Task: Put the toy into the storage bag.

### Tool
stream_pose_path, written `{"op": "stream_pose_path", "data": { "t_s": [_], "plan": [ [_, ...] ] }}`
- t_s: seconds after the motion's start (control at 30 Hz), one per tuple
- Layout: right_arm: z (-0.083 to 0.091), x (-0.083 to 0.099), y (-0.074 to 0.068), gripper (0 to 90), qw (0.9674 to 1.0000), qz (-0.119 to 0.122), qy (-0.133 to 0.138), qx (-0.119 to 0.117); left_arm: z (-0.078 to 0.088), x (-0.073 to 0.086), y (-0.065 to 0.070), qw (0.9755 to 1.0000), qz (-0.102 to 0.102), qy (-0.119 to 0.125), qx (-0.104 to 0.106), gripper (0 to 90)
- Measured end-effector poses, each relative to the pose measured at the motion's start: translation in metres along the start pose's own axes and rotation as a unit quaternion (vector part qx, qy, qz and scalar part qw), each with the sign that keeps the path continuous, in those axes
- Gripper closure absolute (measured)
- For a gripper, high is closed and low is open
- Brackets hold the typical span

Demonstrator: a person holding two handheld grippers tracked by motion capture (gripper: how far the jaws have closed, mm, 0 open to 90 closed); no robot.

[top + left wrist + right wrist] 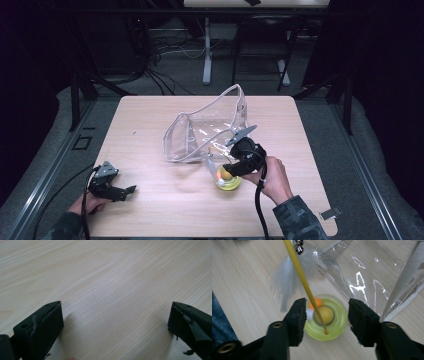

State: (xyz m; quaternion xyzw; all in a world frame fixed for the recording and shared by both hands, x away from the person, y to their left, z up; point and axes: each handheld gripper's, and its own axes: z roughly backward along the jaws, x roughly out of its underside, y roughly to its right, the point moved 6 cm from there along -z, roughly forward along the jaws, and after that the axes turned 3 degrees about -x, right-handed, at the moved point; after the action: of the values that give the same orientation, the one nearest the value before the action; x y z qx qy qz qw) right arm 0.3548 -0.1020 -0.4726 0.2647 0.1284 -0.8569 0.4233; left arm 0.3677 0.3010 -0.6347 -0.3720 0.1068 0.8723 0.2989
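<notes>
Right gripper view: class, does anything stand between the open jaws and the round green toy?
Nothing separate blocks it. The right gripper straddles the green toy; the toy's own yellow stick rises between the jaws, beside the clear bag.

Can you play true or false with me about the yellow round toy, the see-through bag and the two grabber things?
1. The right gripper has its jaws on either side of the yellow-green round toy. True.
2. The clear bag is lying on the floor. False: it sits on the wooden table.
3. The left gripper is holding the toy. False: it is open over bare table, far from the toy.
4. A yellow stick rises from the toy, with a white feather near it. True.
5. The toy is inside the bag. False: it sits on the table beside the bag.
</notes>
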Motion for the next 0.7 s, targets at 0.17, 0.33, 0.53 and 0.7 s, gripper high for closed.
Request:
{"op": "stream_pose_path", "data": {
  "t_s": [0.17,0.33,0.53,0.7],
  "plan": [
    [0.0005,-0.0019,0.0000,66.8,1.0000,-0.001,-0.003,-0.004,0.0000,0.0000,0.0000,1.0000,0.000,0.000,0.000,0.0],
    [-0.0018,-0.0022,0.0004,78.8,0.9999,0.001,-0.012,-0.011,0.0000,0.0000,0.0000,1.0000,0.000,0.000,0.000,0.0],
    [-0.0018,-0.0039,0.0026,87.9,0.9999,0.004,-0.013,-0.002,0.0000,0.0000,0.0000,1.0000,0.000,0.000,0.000,0.0],
    [-0.0012,-0.0060,0.0038,88.1,0.9999,0.005,-0.012,0.000,-0.0001,-0.0001,-0.0001,1.0000,0.000,0.000,0.001,0.0]
  ]
}}
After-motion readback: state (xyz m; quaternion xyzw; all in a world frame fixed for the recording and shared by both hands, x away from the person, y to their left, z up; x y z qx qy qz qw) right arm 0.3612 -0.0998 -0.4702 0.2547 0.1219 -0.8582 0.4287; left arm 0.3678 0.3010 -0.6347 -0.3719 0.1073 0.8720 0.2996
